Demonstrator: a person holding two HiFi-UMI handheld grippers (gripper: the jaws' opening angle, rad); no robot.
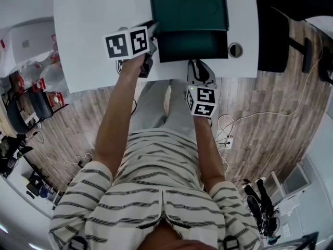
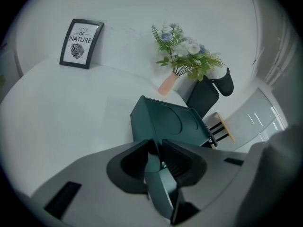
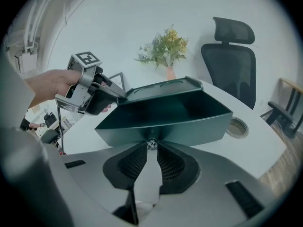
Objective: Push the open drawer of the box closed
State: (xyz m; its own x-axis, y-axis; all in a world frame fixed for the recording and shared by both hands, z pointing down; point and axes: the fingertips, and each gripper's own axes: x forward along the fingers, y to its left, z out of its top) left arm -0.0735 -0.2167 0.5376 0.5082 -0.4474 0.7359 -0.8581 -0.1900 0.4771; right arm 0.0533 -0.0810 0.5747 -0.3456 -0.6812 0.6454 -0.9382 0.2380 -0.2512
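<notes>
Green drawer (image 1: 192,45) is hanging open; right gripper (image 3: 151,148) is pinching its knob (image 3: 151,144), left gripper (image 2: 158,149) is clamping the box (image 1: 188,10) at its left edge.

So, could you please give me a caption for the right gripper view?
Right tool grips the knob of the open drawer; left tool holds the box corner.

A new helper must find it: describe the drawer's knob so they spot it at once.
On the white table stands a dark green box, its drawer pulled out. At the middle of the drawer's front sits the knob, the only shiny metal bit on the green, between the right gripper's tips.
</notes>
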